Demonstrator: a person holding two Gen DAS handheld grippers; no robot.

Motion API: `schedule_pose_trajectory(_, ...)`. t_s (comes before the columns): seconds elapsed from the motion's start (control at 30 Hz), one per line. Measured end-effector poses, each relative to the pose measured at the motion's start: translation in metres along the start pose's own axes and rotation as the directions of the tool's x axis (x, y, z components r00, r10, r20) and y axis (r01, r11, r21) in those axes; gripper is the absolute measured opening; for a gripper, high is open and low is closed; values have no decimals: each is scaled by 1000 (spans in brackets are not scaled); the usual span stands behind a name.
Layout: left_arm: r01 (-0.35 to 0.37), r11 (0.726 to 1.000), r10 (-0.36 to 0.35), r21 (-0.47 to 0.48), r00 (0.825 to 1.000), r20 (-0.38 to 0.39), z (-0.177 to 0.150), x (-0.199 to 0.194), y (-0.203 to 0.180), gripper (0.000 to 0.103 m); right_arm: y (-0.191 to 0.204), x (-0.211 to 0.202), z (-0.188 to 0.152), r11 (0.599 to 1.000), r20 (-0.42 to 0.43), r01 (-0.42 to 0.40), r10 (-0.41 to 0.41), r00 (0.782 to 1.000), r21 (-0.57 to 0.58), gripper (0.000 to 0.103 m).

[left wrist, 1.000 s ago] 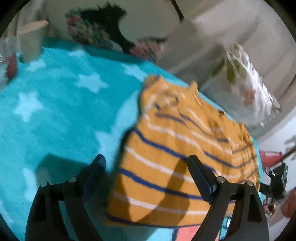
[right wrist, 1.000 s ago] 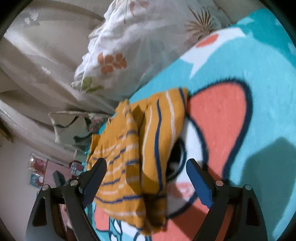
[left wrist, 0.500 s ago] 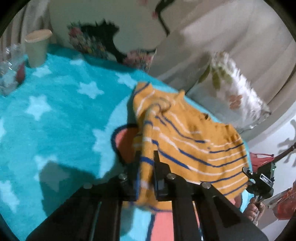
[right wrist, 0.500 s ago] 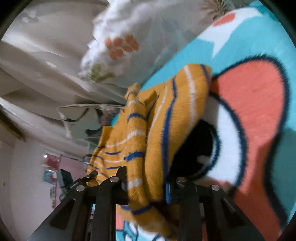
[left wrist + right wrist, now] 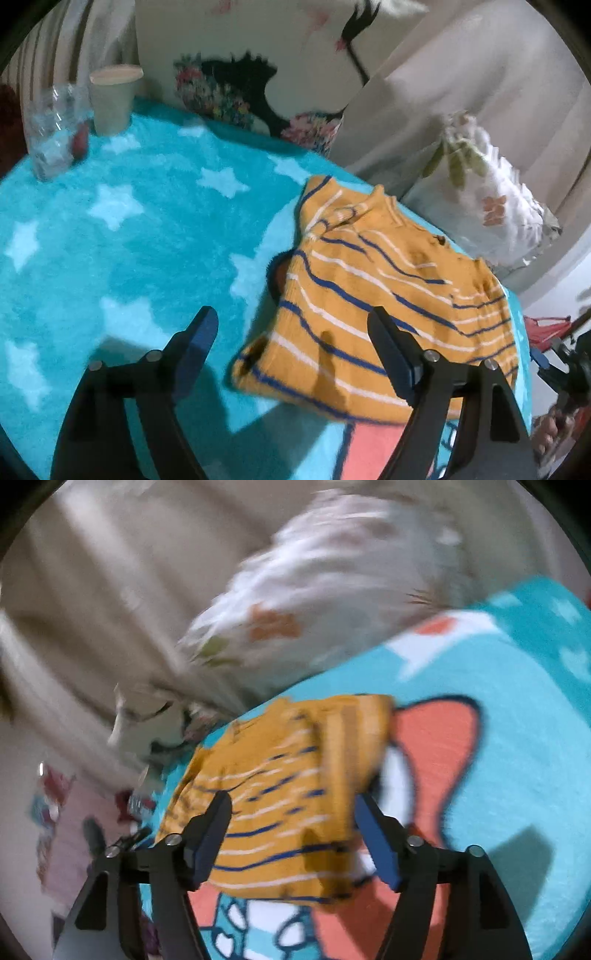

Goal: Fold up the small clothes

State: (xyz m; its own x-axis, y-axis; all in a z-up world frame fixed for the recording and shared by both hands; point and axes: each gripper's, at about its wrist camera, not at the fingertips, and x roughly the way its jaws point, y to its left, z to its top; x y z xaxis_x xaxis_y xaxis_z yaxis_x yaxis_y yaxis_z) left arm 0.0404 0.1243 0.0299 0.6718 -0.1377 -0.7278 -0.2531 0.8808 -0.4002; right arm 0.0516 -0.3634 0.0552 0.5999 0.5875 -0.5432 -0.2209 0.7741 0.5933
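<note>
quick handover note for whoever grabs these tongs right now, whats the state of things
Left tongs: open, empty, hovering near the sweater's hem edge.
Right tongs: open, empty, over the same garment.
The orange striped sweater lies on the teal star blanket, one side folded over the body.
Done: one side fold appears in and is let go.
Left: probably the remaining folds, then tidy.
A paper cup and a clear plastic cup stand at the blanket's far corner.

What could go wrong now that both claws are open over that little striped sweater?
1. The orange striped sweater lies near the blanket's edge by the pillow; a tug might slide it off.
2. Its folded layers look loose and bunched near the collar, so the fold could fall open.
3. The clear glass and paper cup stand on soft blanket; a wide swing of the left claw might tip them.
</note>
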Motion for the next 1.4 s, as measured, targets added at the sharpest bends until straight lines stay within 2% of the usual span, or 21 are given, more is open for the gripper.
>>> schedule_pose_trajectory(0.1, 78, 994, -80, -78, 996, -26, -5, 24, 10, 81, 41, 34, -2, 997, -87, -36, 30, 996, -64, 77)
schedule_pose_trajectory(0.13, 95, 994, -93, -63, 995, 29, -8, 22, 10, 77, 52, 46, -3, 996, -112, -39, 30, 993, -79, 77)
schedule_pose_trajectory(0.17, 109, 993, -107, -47, 993, 44, -10, 21, 8, 60, 67, 63, -4, 994, -145, -43, 28, 989, -99, 77)
schedule_pose_trajectory(0.2, 137, 990, -137, -21, 990, 36, -12, 23, 6, 48, 77, 75, -6, 992, -165, -46, 27, 986, -114, 77)
schedule_pose_trajectory(0.27, 150, 989, -148, -16, 987, 56, -17, 24, 11, 47, 109, 112, -9, 984, -225, -52, 12, 974, -171, 77)
schedule_pose_trajectory(0.33, 214, 975, -207, -68, 973, 100, -16, 16, 22, 49, 136, 145, -13, 974, -273, -60, -3, 962, -220, 77)
schedule_pose_trajectory(0.4, 238, 961, -215, -143, 964, 157, -17, 7, 39, 66, 165, 183, -17, 963, -324, -78, -10, 946, -256, 77)
schedule_pose_trajectory(0.5, 328, 901, -262, -283, 933, 248, -21, -6, 75, 72, 193, 229, -19, 960, -363, -75, -29, 932, -270, 77)
schedule_pose_trajectory(0.53, 377, 865, -285, -332, 912, 295, -26, -11, 91, 71, 205, 248, -21, 956, -373, -68, -46, 927, -286, 77)
schedule_pose_trajectory(0.57, 410, 844, -302, -346, 896, 325, -28, -14, 97, 71, 213, 259, -22, 952, -378, -57, -63, 924, -300, 77)
schedule_pose_trajectory(0.6, 413, 835, -287, -362, 890, 354, -30, -19, 102, 71, 222, 275, -25, 946, -384, -41, -90, 919, -320, 77)
schedule_pose_trajectory(0.7, 360, 859, -227, -365, 905, 359, -29, -23, 100, 71, 244, 312, -37, 931, -407, 10, -170, 897, -366, 79)
schedule_pose_trajectory(0.73, 349, 865, -220, -361, 910, 352, -29, -23, 98, 71, 251, 318, -41, 921, -400, 32, -200, 894, -389, 85)
schedule_pose_trajectory(0.87, 301, 872, -165, -385, 923, 346, -28, -23, 99, 67, 280, 341, -61, 833, -303, 164, -366, 880, -529, 89)
schedule_pose_trajectory(1.0, 329, 859, -180, -391, 911, 370, -29, -25, 104, 69, 278, 350, -64, 818, -281, 220, -415, 865, -532, 90)
schedule_pose_trajectory(1.13, 342, 849, -180, -403, 904, 387, -30, -27, 108, 69, 284, 356, -77, 725, -217, 253, -487, 846, -641, 89)
schedule_pose_trajectory(1.2, 337, 846, -164, -413, 902, 399, -33, -31, 112, 69, 288, 358, -88, 657, -155, 291, -533, 832, -695, 85)
schedule_pose_trajectory(1.3, 317, 849, -137, -423, 905, 403, -33, -33, 113, 69, 299, 352, -99, 589, -55, 328, -537, 842, -738, 50)
schedule_pose_trajectory(1.33, 297, 856, -119, -423, 910, 397, -32, -33, 112, 69, 300, 352, -100, 578, -39, 336, -540, 841, -744, 36)
schedule_pose_trajectory(1.37, 286, 860, -111, -422, 913, 393, -32, -32, 111, 69, 299, 347, -98, 584, -39, 329, -527, 849, -742, 29)
schedule_pose_trajectory(1.4, 276, 864, -102, -422, 915, 390, -32, -32, 111, 69, 297, 341, -93, 611, -54, 312, -504, 862, -728, 24)
